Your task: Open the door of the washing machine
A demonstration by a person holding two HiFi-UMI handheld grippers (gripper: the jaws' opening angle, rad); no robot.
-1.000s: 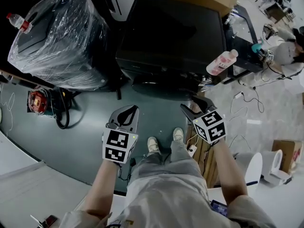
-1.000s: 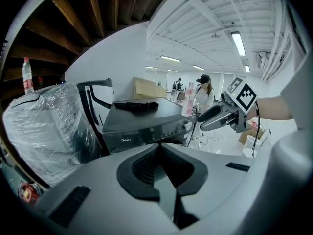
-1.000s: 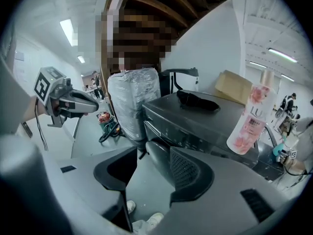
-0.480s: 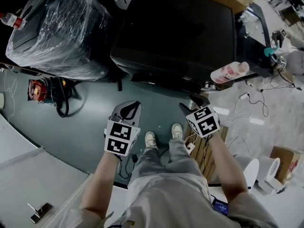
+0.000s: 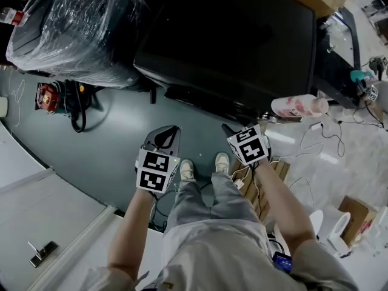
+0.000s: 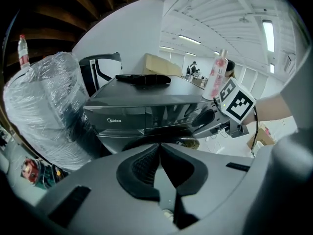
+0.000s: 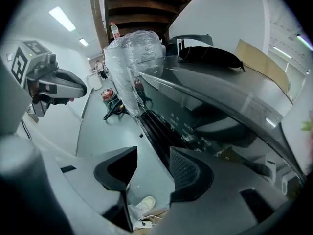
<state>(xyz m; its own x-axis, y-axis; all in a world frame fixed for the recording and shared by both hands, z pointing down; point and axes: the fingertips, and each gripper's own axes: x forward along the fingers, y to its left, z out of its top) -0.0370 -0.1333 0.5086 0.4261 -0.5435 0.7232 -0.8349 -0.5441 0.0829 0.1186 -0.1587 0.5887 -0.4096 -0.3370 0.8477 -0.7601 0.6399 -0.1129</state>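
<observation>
The black washing machine (image 5: 230, 41) stands in front of me, door shut; the left gripper view shows its control panel (image 6: 146, 114) with the top of the round door (image 6: 142, 142) just below. My left gripper (image 5: 162, 139) hangs in front of the machine's lower left, apart from it, its jaws shut tip to tip (image 6: 159, 146) on nothing. My right gripper (image 5: 233, 130) hovers close to the machine's front right, jaws open (image 7: 154, 168) with nothing between them, pointing steeply down along the panel (image 7: 195, 131).
A plastic-wrapped appliance (image 5: 73, 29) stands left of the machine. A pink-and-white bottle (image 5: 300, 106) is at its right. A black item (image 6: 144, 80) lies on the lid. A red tool and cables (image 5: 47, 97) lie on the floor, and a wooden pallet (image 5: 267, 187) is by my right foot.
Both grippers have sunk toward the floor in front of the machine. The machine fills more of the head view, and the bottle has slid right in the picture. Jaws look unchanged.
</observation>
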